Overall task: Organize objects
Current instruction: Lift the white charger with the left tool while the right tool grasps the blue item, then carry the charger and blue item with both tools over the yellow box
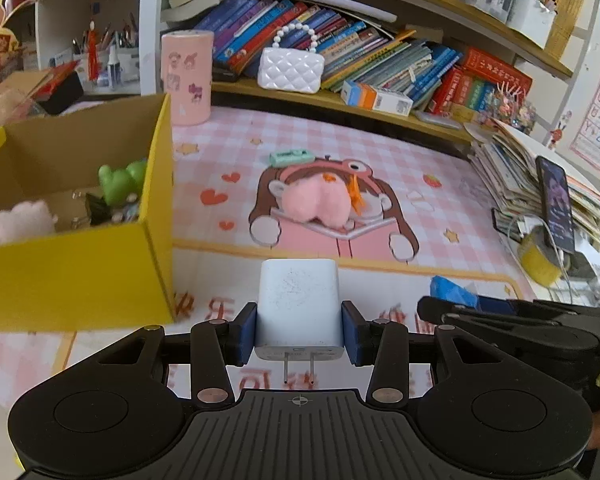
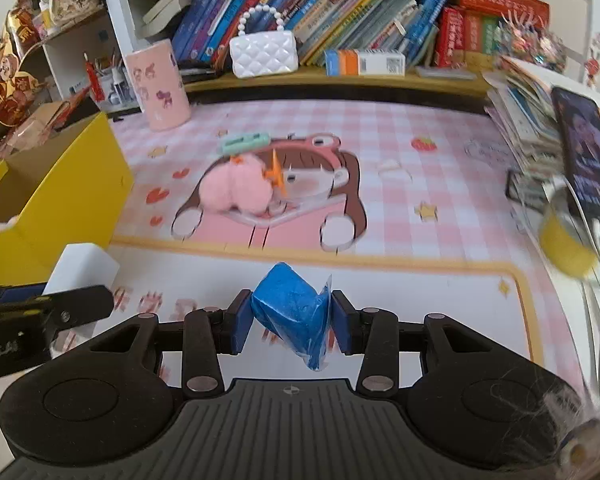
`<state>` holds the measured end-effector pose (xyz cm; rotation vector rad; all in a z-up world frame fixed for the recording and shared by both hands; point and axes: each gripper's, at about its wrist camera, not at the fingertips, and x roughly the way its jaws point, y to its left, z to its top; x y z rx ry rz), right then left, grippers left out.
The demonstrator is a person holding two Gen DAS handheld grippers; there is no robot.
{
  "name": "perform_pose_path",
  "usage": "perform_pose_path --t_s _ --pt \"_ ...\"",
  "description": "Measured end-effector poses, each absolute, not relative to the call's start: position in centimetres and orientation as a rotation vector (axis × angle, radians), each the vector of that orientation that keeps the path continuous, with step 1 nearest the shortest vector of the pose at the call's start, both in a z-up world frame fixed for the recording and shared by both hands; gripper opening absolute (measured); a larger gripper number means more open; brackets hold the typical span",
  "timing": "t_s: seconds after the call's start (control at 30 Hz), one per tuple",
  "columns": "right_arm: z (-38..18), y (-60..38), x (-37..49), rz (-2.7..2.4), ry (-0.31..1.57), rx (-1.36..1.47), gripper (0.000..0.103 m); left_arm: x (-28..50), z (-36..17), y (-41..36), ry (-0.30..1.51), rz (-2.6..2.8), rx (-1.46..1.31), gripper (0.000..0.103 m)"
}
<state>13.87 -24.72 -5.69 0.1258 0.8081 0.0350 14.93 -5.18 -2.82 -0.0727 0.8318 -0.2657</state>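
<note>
At the desk's left edge stands the yellow box (image 1: 76,272), already holding toys. The left gripper (image 1: 299,334) clamps a white charger (image 1: 298,304), prongs backward; the right gripper (image 2: 287,322) pinches a blue packet (image 2: 292,312), both apparently bound for the box.

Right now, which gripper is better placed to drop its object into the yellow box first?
Left. The left gripper, holding the white charger, is next to the yellow box; the right gripper is farther away.

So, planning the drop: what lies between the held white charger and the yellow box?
Only bare mat: left wrist view shows charger just right of box.
</note>
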Motion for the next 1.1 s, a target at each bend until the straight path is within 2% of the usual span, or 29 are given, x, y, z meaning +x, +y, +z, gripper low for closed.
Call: perform_pose_path --t_s 0.57,1.1 --pt "-6.2 -14.4 6.5 0.119 0.891 0.045 0.038 7.8 -3.5 4.9 0.851 -0.208 -0.129 0.042" --pt "-5.3 -6.0 2.6 0.228 0.828 0.040 0.038 2.6 -2.2 13.2 0.796 -0.099 -0.136 0.042"
